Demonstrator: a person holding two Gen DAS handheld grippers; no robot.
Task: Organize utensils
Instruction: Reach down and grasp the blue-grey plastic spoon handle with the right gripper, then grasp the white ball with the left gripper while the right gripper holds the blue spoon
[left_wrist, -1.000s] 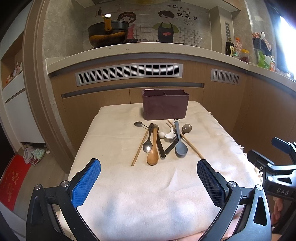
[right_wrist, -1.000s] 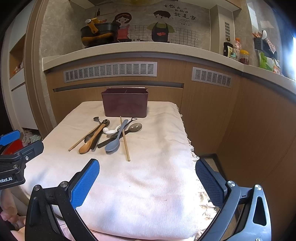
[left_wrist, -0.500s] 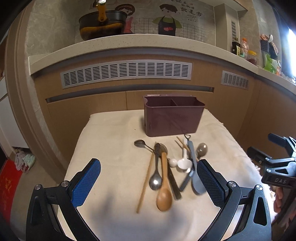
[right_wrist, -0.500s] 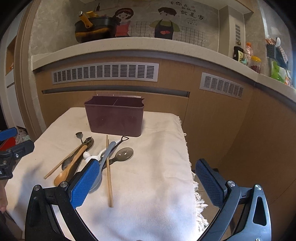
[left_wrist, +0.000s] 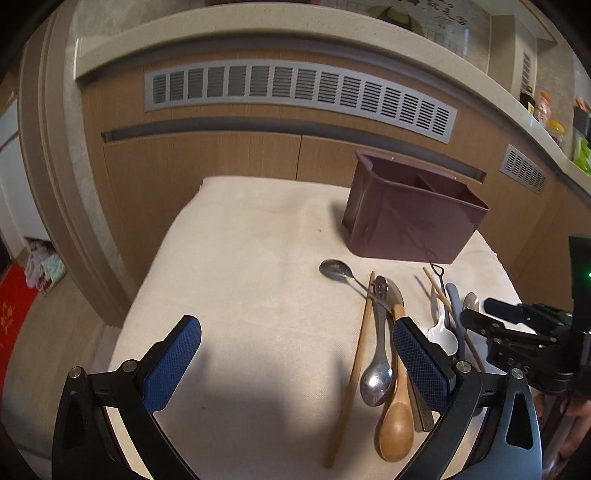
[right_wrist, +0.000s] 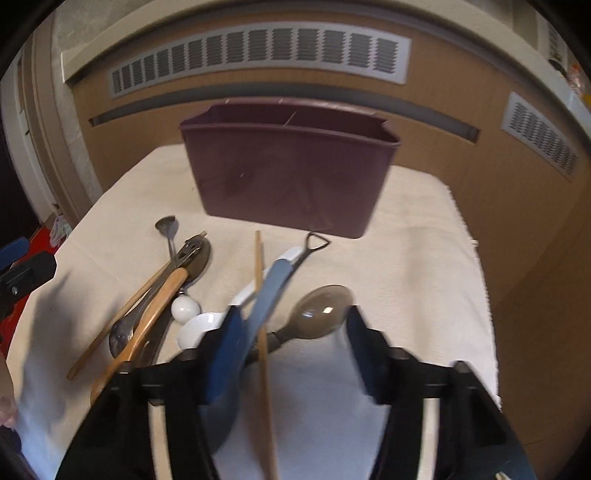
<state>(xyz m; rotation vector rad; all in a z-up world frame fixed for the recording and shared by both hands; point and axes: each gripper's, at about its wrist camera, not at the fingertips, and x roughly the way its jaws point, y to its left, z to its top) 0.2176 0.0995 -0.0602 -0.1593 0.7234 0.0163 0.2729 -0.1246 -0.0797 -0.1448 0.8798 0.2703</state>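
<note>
Nothing sorted yet: utensil caddy (right_wrist: 291, 177) seen empty, spoons and chopsticks (right_wrist: 263, 332) scattered before it; both hand-held grippers (left_wrist: 295, 363) (right_wrist: 291, 350) spread, nothing pinched.

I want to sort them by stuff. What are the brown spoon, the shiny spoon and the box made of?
Brown spoon: looks like wood, matte and tan. Shiny spoon: likely steel, mirror-bright glints. Box: probably plastic, smooth dull maroon walls.

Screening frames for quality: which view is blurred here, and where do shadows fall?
Right wrist view: motion blur smears the right gripper and brown utensil caddy. Left wrist view: sharper, with the left gripper throwing a dark shadow on the cream cloth; fisheye bending curves the vent grille.
</note>
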